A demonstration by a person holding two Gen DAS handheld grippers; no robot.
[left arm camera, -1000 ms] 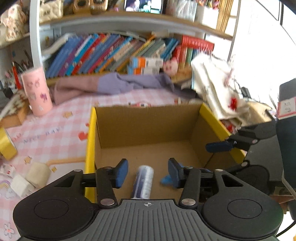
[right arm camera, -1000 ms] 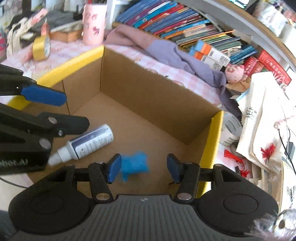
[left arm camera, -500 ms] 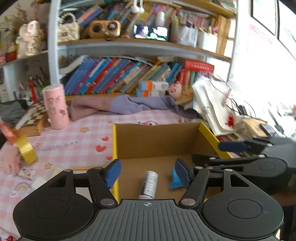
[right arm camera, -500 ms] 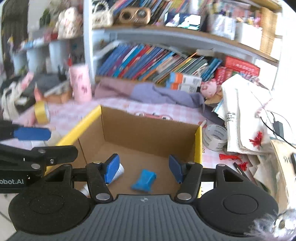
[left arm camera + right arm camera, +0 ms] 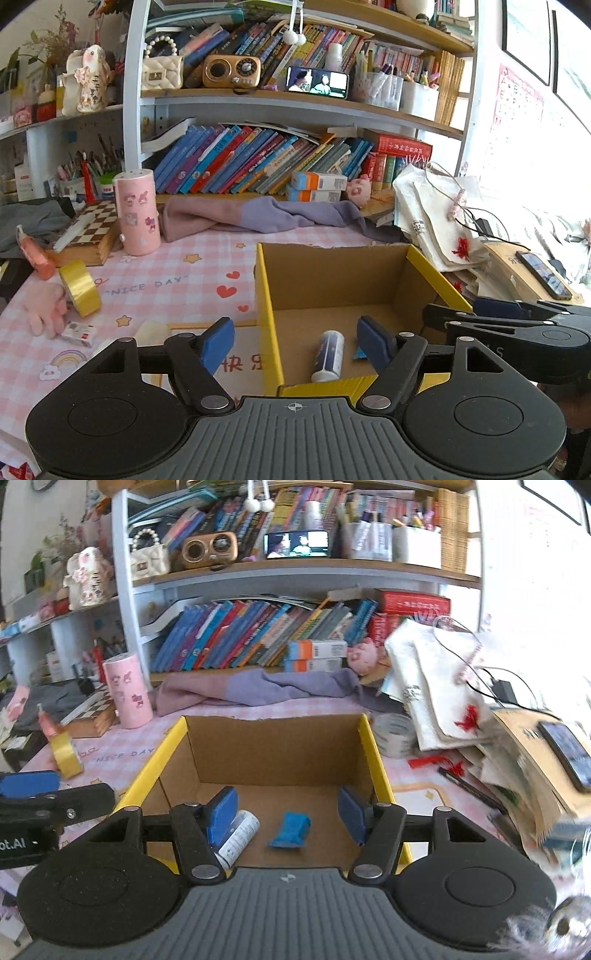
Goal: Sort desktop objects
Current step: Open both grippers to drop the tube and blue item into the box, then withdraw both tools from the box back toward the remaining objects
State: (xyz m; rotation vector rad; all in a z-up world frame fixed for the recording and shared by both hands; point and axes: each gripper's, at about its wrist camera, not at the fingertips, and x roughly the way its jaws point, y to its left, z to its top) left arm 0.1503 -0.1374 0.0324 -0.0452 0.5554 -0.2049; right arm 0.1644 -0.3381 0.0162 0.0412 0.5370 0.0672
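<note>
Box [image 5: 273,749] with bottle [image 5: 238,836] and blue packet [image 5: 290,829]

Right gripper [image 5: 287,816] hangs over the near edge of the cardboard box [image 5: 273,746], jaws parted after just opening, nothing between the pads; blue packet [image 5: 290,830] lies flat on the box floor; white bottle [image 5: 238,837] beside it, apparently on its side; left gripper [image 5: 33,794] at left edge.

Pink checked tablecloth [image 5: 192,273] carries a cardboard box [image 5: 332,273], yellow tape roll [image 5: 79,288], pink cylinder [image 5: 137,212] — clutter around.
</note>
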